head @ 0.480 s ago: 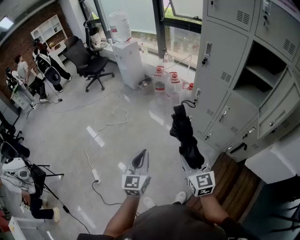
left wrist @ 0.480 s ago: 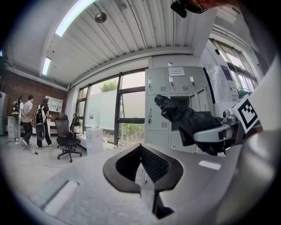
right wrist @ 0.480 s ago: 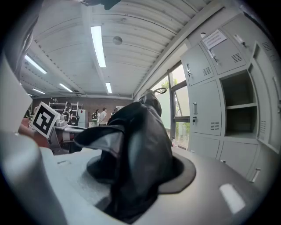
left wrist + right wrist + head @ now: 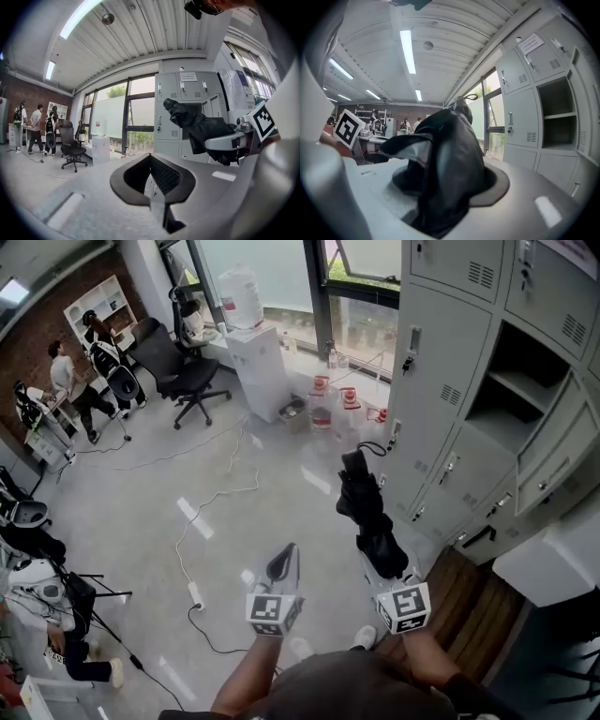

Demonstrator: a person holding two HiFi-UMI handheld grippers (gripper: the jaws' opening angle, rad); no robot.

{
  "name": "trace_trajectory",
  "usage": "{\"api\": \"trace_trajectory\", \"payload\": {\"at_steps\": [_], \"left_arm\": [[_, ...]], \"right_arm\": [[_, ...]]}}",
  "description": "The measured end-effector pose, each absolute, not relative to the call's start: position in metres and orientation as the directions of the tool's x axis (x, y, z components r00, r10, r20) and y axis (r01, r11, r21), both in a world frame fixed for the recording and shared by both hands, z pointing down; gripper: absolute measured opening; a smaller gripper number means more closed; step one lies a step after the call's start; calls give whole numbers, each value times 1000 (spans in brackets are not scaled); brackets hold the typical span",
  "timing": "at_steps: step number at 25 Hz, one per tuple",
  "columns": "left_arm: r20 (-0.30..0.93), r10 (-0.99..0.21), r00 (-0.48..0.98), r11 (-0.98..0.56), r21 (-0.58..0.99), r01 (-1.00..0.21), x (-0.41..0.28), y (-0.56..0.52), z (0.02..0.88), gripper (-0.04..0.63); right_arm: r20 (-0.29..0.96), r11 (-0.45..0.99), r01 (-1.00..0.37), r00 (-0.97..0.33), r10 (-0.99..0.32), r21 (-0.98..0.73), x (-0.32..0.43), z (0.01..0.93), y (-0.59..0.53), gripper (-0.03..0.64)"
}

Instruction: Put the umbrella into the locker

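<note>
Office room with a grey floor (image 4: 141,512), a loose cable (image 4: 211,498) across it, and a bank of grey lockers (image 4: 450,352) on the right. One open compartment (image 4: 525,371) with a shelf (image 4: 520,388) inside sits above and to the right of the grippers.

The right gripper (image 4: 382,557) is clamped on the folded black umbrella (image 4: 364,502). Its pads grip the lower fabric bundle, and the strap end points up and away toward the lockers. In the right gripper view the umbrella (image 4: 445,159) fills the gap between the jaws. The left gripper (image 4: 281,563) has its jaws together with nothing in them, well apart from the umbrella on its left.

The step in hand looks like carrying the umbrella to the opening; it is still well short of the locker. To do it well:
- Swing the right gripper up and right, and line the umbrella's long axis with the opening so the far end goes in first.
- Clear the shelf edge and the door frame.
- Keep the clamp firm, since slack fabric may slip.
- Let go only once the bundle rests on a surface inside.
- Keep the left gripper clear.
</note>
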State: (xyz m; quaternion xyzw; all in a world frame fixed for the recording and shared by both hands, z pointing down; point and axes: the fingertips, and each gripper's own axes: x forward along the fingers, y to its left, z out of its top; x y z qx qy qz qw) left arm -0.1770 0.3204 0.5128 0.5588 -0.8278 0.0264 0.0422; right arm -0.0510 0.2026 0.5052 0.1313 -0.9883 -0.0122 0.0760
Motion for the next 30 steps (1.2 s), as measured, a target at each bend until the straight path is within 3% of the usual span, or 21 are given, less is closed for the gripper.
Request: {"api": "trace_trajectory", "payload": {"at_steps": [30], "left_arm": [[148,-952,-266,261,-57,-964,-87,183,507,3]], "right_arm": [[75,939,-339,-939,-335,-54,42,502,72,235]]}}
